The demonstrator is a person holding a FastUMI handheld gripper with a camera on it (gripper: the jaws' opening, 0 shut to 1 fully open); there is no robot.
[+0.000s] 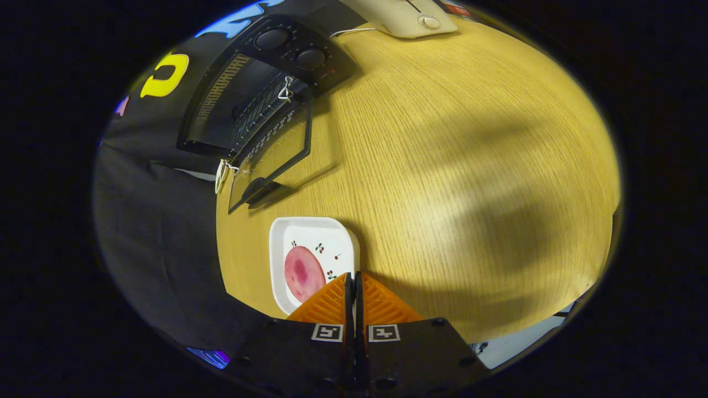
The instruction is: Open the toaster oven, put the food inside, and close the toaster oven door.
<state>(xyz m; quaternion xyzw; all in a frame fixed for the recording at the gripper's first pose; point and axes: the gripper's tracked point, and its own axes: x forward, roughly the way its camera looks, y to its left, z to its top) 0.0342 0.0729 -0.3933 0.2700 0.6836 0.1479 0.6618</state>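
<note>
Pressed-together hand-held gripper (354, 276) hovers over one plate (310, 232), one ham slice (301, 271); one toaster oven (260, 94) open.

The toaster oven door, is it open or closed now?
Open. The toaster oven door is folded down onto the table, beyond the closed, empty claw.

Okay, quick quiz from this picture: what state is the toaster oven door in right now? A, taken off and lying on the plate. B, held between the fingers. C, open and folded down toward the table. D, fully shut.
C: the toaster oven has its glass door swung down over the wooden table, beyond the plate, while the gripper fingers are closed together, empty.
</note>
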